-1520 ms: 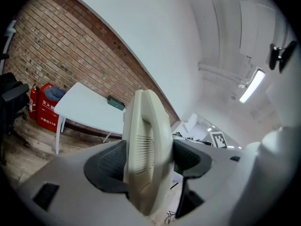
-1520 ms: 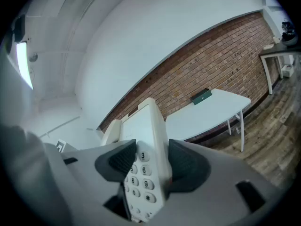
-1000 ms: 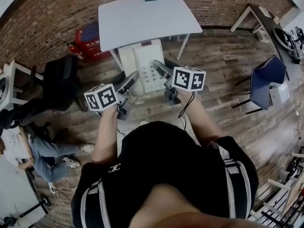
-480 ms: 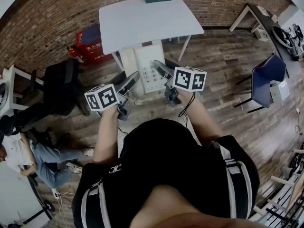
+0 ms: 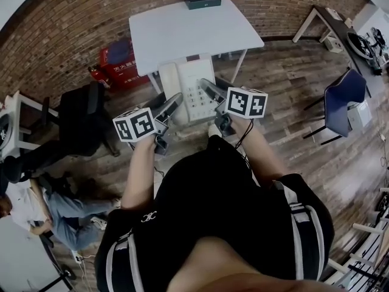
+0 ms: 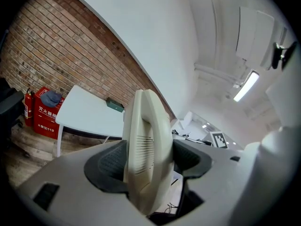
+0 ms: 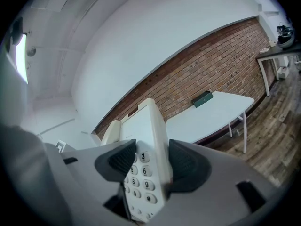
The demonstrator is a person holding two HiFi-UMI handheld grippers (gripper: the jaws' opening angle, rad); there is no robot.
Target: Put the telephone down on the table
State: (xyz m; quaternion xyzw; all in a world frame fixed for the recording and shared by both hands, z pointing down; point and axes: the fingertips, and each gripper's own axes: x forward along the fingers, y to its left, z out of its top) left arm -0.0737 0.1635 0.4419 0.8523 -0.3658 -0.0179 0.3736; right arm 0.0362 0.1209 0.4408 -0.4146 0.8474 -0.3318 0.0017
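Telephone (image 5: 193, 89) held in the air, squeezed by left gripper (image 5: 175, 102) on the handset (image 6: 146, 140) side and right gripper (image 5: 205, 87) on the buttons (image 7: 143, 173) side. Now closer to the table (image 5: 194, 29), still not down.

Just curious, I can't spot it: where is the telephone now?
Head view centre: the telephone is held in the air between the left gripper and right gripper, just short of the white table.

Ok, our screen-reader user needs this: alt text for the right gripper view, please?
The right gripper is shut on the keypad side of a cream telephone. Beyond stand a white table bearing a dark box, and a brick wall.
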